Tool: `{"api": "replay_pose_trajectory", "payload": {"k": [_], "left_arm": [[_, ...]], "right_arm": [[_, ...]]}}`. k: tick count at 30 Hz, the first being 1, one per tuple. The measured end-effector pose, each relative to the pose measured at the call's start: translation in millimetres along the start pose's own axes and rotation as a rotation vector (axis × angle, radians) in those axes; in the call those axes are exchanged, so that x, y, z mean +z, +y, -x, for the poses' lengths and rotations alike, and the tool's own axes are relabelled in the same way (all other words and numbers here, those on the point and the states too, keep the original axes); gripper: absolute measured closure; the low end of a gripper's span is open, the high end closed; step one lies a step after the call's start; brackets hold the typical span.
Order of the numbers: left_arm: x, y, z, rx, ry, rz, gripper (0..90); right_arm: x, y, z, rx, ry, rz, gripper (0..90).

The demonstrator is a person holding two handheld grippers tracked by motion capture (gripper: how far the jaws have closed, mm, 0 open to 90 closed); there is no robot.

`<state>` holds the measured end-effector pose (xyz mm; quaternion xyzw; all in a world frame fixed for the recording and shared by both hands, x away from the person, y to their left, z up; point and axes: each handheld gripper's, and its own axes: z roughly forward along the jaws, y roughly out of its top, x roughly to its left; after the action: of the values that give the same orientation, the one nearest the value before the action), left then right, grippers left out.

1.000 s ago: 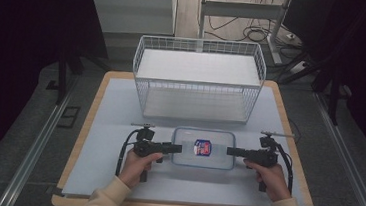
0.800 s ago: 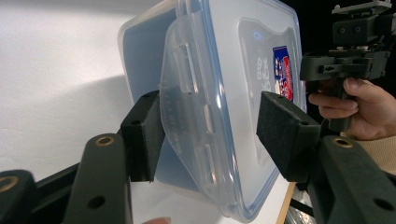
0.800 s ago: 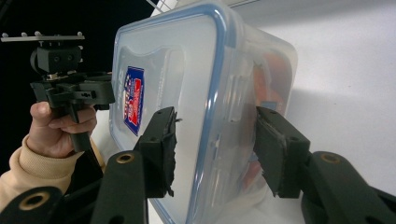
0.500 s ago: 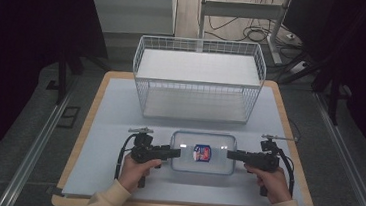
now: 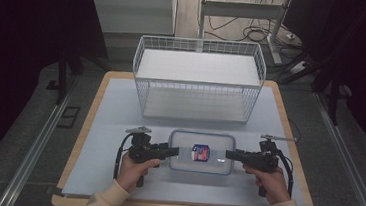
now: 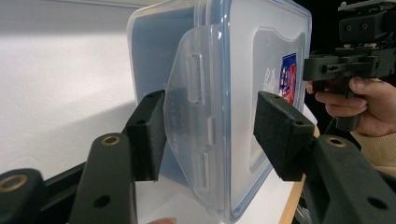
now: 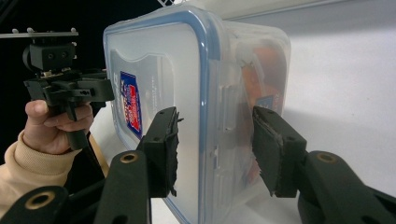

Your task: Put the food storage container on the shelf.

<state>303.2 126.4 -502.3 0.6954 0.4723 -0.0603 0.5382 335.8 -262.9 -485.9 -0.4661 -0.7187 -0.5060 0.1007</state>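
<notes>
- Lidded plastic container [image 5: 201, 152] flat on counter [image 5: 108, 126], before wire basket [image 5: 198, 79].
- Left tool [image 5: 172, 152] spread, straddling container's end latch [image 6: 191, 130].
- Right tool [image 5: 230, 155] spread, straddling opposite end.

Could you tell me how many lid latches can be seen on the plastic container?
2: one latch on the plastic container, on its end between the left gripper jaws, and one latch on the opposite end, between the right gripper jaws. Latches on the long sides cannot be made out.
</notes>
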Motion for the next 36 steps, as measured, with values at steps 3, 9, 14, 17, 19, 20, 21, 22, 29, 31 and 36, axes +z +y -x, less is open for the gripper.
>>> {"api": "replay_pose_trajectory", "payload": {"k": [3,9,14,17,19,20,21,22,29,31,36], "left_arm": [[-2.6,2.0,2.1,0.006,0.000,0.007,45.5],[-8.1,5.8,4.5,0.011,-0.001,0.020,45.7],[-14.7,12.8,7.6,0.028,0.007,0.036,45.7],[-21.2,21.2,10.5,0.039,0.010,0.051,46.1],[-22.5,23.6,11.2,0.042,0.011,0.053,46.1],[-23.3,26.1,12.2,0.041,0.011,0.059,46.1],[-24.5,28.7,13.0,0.044,0.011,0.057,46.1],[-25.5,31.2,13.9,0.046,0.011,0.060,46.2],[-33.9,49.9,23.1,0.069,0.014,0.080,46.2],[-37.5,55.7,25.6,0.080,0.016,0.085,46.2],[-43.9,66.7,30.8,0.090,0.008,0.099,46.5]], "right_arm": [[-1.3,2.7,-3.6,-0.012,0.001,0.010,52.4],[-2.7,7.9,-9.9,-0.037,-0.001,0.023,52.4],[-3.2,15.3,-16.0,-0.056,0.001,0.038,52.4],[-3.0,24.1,-20.9,-0.066,0.013,0.047,52.4],[-3.4,26.6,-22.4,-0.073,0.013,0.049,52.3],[-3.8,29.1,-23.9,-0.076,0.015,0.052,52.4],[-4.2,31.5,-25.4,-0.077,0.014,0.061,52.3],[-5.0,34.1,-27.2,-0.077,0.013,0.062,52.3],[-12.7,55.2,-41.2,-0.111,0.014,0.094,52.4],[-13.4,57.9,-42.7,-0.117,0.015,0.099,52.3],[-18.1,71.2,-52.9,-0.137,0.015,0.118,52.3]]}}
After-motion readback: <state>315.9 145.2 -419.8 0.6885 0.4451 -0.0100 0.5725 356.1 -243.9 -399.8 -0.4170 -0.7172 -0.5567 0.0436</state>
